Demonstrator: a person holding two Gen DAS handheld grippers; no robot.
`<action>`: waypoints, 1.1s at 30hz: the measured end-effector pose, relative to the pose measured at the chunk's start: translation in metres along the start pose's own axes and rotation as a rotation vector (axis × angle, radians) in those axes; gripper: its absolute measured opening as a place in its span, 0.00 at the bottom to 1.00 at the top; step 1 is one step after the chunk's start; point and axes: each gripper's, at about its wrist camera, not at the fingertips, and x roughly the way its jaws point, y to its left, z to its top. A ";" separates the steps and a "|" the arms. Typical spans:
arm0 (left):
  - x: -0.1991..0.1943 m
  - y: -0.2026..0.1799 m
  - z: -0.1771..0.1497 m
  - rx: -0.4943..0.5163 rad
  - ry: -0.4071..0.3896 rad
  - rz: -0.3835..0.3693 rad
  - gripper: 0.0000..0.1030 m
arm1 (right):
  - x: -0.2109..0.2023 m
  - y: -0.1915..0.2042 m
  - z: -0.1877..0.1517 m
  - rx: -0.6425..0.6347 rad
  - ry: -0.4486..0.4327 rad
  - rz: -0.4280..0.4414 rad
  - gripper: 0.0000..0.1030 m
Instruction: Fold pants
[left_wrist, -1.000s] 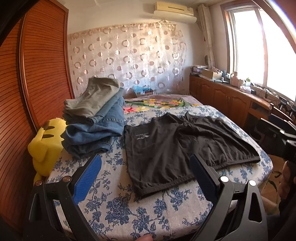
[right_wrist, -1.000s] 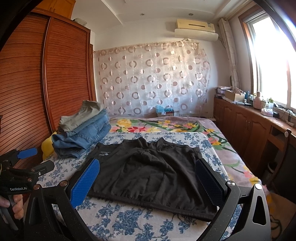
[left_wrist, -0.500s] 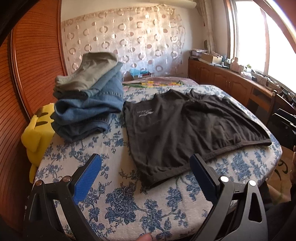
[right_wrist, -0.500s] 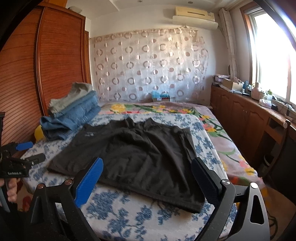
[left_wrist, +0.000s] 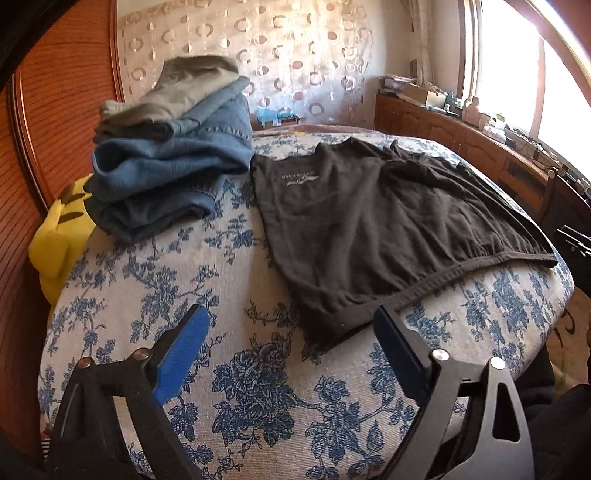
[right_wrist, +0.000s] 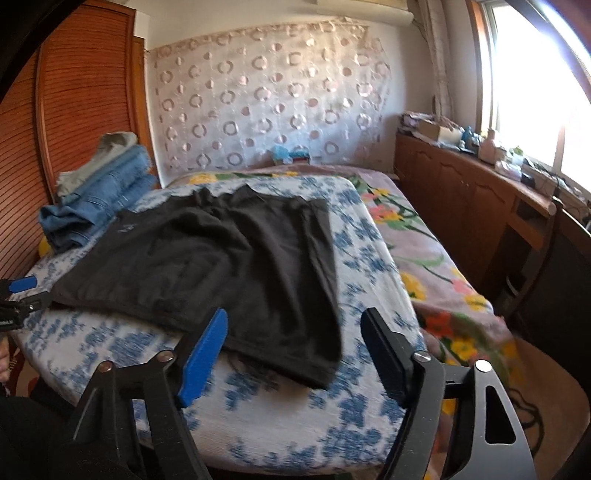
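Black pants (left_wrist: 369, 229), spread flat on bed (left_wrist: 258, 387) for folding; left gripper (left_wrist: 291, 347) and right gripper (right_wrist: 291, 350) closing, nothing between jaws

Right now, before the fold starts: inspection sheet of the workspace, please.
Surface: bed with blue-flowered cover, a floral blanket beyond it.
Job's things: black pants spread flat, unfolded, near corner between the left tool's fingers.
Clutter: stack of folded jeans beside the pants; yellow plush toy at the bed edge.
Grippers: left tool and right tool both closing, pads not on the cloth, nothing held.
Cables: cords on the window-side cabinet, off the bed.
Surroundings: wooden wardrobe, circle-pattern curtain, bright window.
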 end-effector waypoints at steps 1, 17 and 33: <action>0.001 0.001 -0.001 -0.002 0.003 -0.007 0.86 | -0.002 0.001 0.000 0.001 0.006 -0.003 0.71; 0.011 0.003 -0.003 -0.016 0.029 -0.092 0.55 | -0.042 0.005 -0.013 0.015 0.080 0.026 0.59; 0.007 -0.004 -0.002 0.011 0.021 -0.158 0.18 | -0.044 -0.017 -0.007 0.000 0.089 0.074 0.06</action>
